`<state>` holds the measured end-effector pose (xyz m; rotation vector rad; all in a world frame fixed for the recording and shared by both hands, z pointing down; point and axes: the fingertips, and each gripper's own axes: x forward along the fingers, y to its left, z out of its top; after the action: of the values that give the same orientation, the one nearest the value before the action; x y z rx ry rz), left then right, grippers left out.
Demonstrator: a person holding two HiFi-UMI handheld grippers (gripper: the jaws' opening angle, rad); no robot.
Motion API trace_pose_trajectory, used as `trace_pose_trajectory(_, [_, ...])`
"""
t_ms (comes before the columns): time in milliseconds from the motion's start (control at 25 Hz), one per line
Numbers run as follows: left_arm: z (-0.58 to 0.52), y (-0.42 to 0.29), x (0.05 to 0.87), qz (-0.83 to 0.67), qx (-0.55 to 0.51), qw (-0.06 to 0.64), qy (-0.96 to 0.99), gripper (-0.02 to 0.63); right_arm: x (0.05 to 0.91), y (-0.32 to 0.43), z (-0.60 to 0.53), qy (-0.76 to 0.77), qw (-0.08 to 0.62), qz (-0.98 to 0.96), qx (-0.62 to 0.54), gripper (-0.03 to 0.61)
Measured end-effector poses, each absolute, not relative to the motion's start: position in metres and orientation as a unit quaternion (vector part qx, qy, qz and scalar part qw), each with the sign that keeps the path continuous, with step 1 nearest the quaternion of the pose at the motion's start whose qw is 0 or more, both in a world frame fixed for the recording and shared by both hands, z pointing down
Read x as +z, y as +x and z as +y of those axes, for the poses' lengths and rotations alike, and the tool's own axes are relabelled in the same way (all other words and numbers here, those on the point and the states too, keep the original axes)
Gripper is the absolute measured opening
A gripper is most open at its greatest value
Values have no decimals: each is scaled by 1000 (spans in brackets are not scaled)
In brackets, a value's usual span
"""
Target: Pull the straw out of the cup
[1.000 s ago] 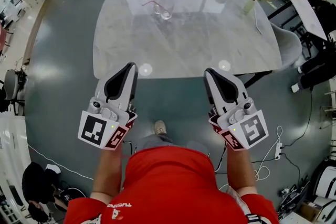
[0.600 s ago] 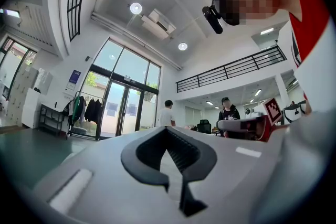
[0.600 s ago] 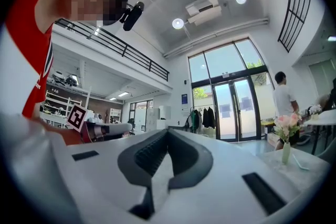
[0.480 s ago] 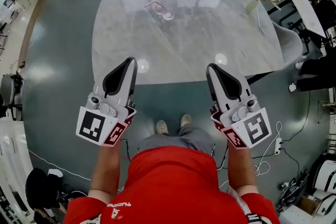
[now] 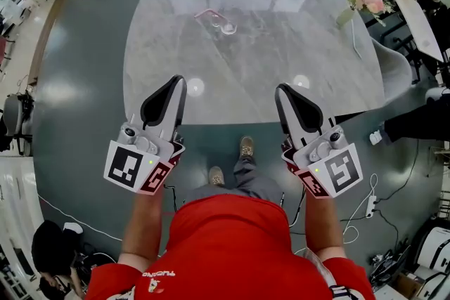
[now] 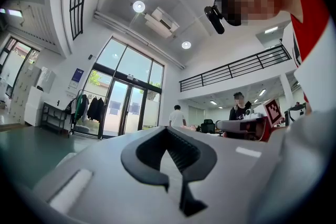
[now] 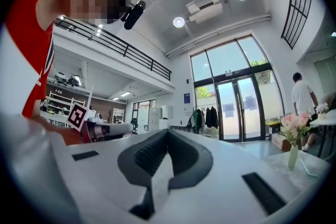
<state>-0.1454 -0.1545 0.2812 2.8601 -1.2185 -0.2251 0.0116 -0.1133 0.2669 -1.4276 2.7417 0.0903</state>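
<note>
We have stepped closer to the table (image 5: 281, 60) over the last moment; its near edge now lies under both tools, where a second ago it sat just ahead of their tips; one shoe (image 5: 246, 146) is planted further forward. The cup (image 5: 227, 27) with its pink straw (image 5: 207, 12) has drawn a little nearer in the head view, yet it still stands toward the far side of the tabletop.

For the task, we judge this to be the approach only; nothing has been reached or touched, and the straw is still in the cup, leaning out to the left over the rim.

The left gripper (image 5: 175, 83) has its jaws closed together on nothing; the right gripper (image 5: 284, 90) looks the same in its own view, pads meeting with no object between them; both point forward over the table's near edge.

The cup sits well apart from both sets of tips, ahead of them and roughly between their two lines, somewhat closer to the left one; neither gripper view shows it. We expect the jaws must open before either can take the straw.
</note>
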Motion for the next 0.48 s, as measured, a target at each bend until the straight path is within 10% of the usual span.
trace_pose_trajectory(480, [-210,-111,283,-419,-71,9,905,5,265,45,-182,-434,27,900,37,1])
